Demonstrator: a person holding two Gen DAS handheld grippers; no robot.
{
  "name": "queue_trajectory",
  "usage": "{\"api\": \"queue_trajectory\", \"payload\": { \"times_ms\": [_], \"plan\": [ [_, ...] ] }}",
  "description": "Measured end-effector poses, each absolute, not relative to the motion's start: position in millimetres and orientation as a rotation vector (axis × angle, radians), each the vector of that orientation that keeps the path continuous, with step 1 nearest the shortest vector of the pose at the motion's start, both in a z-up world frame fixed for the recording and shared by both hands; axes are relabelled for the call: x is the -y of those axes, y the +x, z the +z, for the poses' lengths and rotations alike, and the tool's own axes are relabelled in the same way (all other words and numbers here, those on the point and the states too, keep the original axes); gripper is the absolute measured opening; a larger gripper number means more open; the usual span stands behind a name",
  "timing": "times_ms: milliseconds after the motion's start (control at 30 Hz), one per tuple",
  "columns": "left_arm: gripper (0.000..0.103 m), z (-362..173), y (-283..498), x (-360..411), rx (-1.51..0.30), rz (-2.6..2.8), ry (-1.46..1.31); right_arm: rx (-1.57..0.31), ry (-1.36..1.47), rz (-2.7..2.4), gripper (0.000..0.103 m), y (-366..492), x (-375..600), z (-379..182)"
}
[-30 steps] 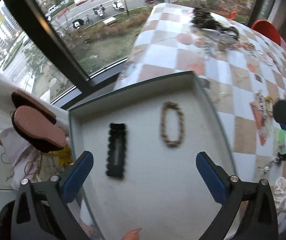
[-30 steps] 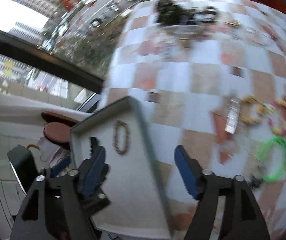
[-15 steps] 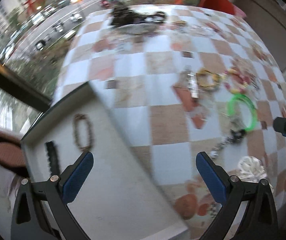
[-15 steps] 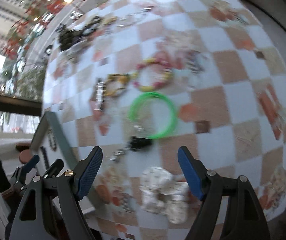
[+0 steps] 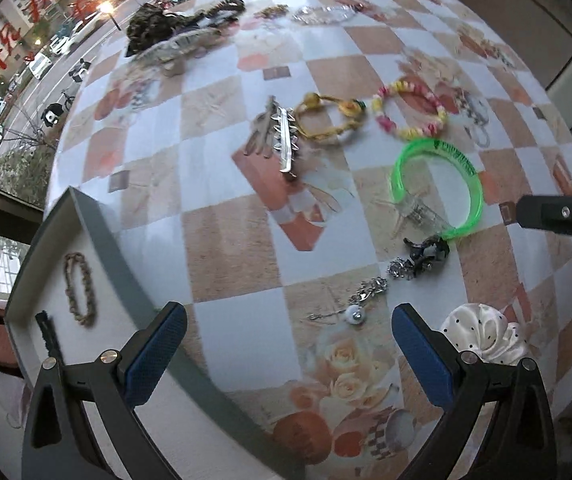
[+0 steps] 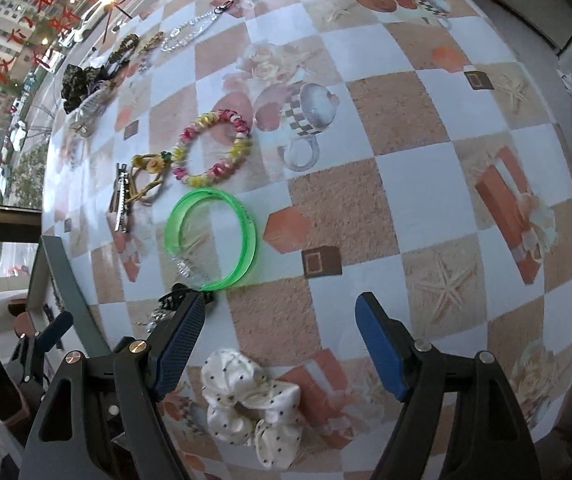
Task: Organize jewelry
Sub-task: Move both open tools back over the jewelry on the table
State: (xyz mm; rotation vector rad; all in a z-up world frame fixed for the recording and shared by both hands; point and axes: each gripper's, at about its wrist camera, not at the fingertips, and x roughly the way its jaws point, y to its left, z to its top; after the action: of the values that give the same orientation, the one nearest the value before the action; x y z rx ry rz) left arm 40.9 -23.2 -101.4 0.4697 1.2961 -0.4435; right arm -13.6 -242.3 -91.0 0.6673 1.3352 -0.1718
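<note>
Grey tray [image 5: 98, 232] sits at the table's left edge and holds two items: a brown beaded bracelet [image 5: 80, 289], long axis running along the tray, and a black clip [image 5: 48, 330] beside it. Left gripper [image 5: 287, 350] is spread wide and empty above the checkered tablecloth [image 5: 230, 240]. Right gripper [image 6: 280, 338] is likewise spread, gripping nothing, with the white polka-dot scrunchie [image 6: 252, 402] below it. Green bangle [image 6: 210, 238] lies flat on the cloth, well apart from the tray, with its gap toward the grippers. Silver hair clip [image 5: 286, 138] has its long axis pointing away from the camera.

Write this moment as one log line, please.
left hand-held gripper: open | right hand-held gripper: open, over scrunchie | tray: two pieces
</note>
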Motion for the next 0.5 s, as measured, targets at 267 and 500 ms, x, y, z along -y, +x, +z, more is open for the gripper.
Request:
{"api": "queue_trajectory", "payload": {
  "times_ms": [267,500],
  "plan": [
    [0.103,-121,38,38,-1.321,-0.447,0.509,-1.366,0.592,-0.138,0.080,13,235,-107],
    [0.098,-133,38,41,-1.326,-0.453,0.517,-1.376,0.514,-0.135,0.080,33,225,-115]
  ]
}}
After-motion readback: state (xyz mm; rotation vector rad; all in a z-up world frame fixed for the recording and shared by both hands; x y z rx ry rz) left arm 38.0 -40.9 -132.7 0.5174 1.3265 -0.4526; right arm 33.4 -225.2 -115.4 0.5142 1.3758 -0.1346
